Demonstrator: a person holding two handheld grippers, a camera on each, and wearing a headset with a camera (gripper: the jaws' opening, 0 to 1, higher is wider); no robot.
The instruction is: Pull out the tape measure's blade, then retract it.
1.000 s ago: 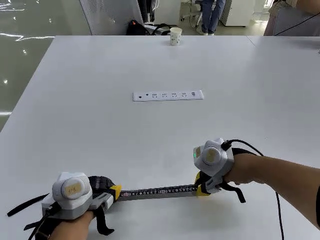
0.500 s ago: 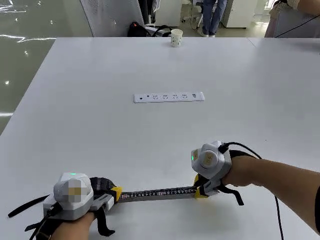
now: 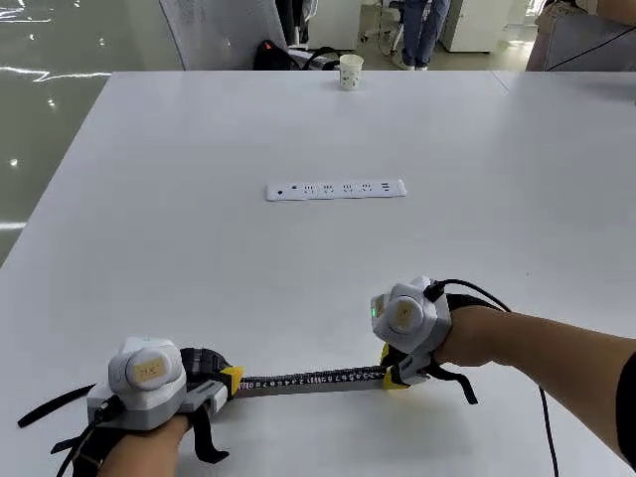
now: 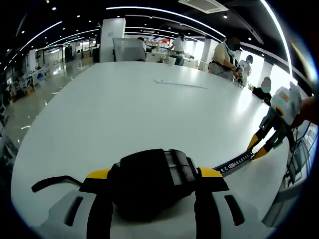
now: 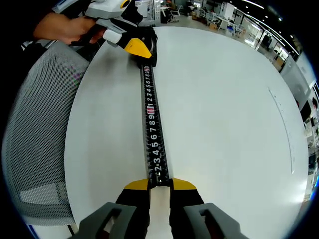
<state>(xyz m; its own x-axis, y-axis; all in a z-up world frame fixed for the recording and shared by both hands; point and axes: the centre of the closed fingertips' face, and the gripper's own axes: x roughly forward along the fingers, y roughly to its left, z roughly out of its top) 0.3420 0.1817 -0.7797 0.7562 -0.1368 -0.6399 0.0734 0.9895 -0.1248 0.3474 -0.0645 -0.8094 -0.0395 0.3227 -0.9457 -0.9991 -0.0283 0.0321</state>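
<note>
1. The left hand-held gripper point(image 4: 154, 174) has its jaws closed around the black tape measure case point(image 3: 202, 364). The case rests on the desk point(image 3: 298, 129) close to the near edge, left of the middle.
2. The right hand-held gripper point(image 5: 160, 185) is pinched almost fully together on the tip of the blade point(image 5: 151, 124), farther right along the same near edge.
3. The blade runs straight between the two, numbers up, low over the desk.
4. The pull-out looks done or nearly so, with a modest length drawn out. The retraction is not yet begun: the blade has to feed back into the case.
</note>
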